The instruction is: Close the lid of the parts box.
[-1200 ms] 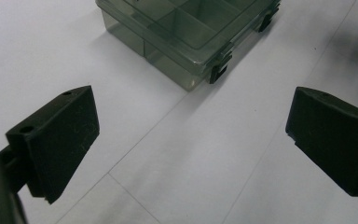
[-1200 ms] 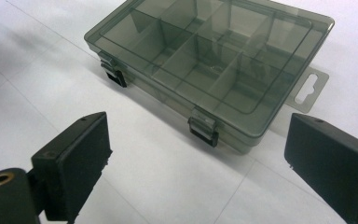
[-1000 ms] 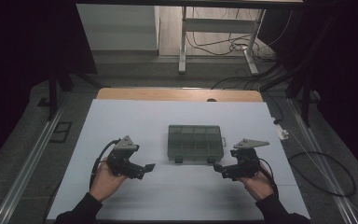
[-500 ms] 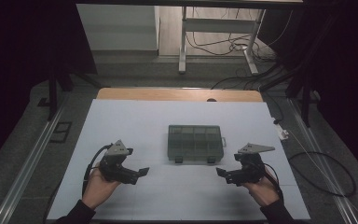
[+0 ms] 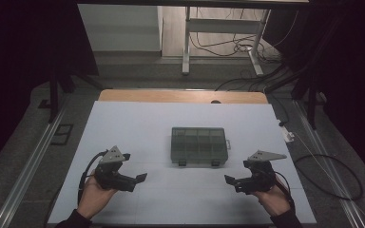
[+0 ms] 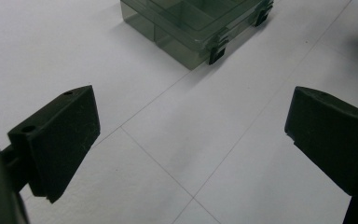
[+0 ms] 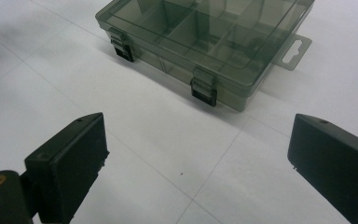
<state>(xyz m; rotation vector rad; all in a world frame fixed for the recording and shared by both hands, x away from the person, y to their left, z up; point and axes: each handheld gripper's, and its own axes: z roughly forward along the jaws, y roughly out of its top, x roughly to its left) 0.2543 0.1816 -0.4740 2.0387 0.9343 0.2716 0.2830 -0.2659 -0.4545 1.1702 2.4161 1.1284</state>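
Smoky translucent plastic compartment box point(image 5: 199, 146), lid shut under two dark front latches, at the middle of the white worktop point(image 5: 138, 118), long axis across it, latches toward the person. Nearest, left claw point(image 5: 141, 178) and right claw point(image 5: 229, 180), each released, jaws spread wide, nothing between them, low over bare worktop. Box ahead of both and between them: up and to the right of the left claw, up and to the left of the right. Right claw judged slightly nearer, its latch point(image 7: 203, 92) close ahead in the right gripper view; left latch point(image 6: 217, 52) farther off in the left gripper view. Beyond the box, bare worktop, then a wooden strip point(image 5: 180, 96) at the far edge.
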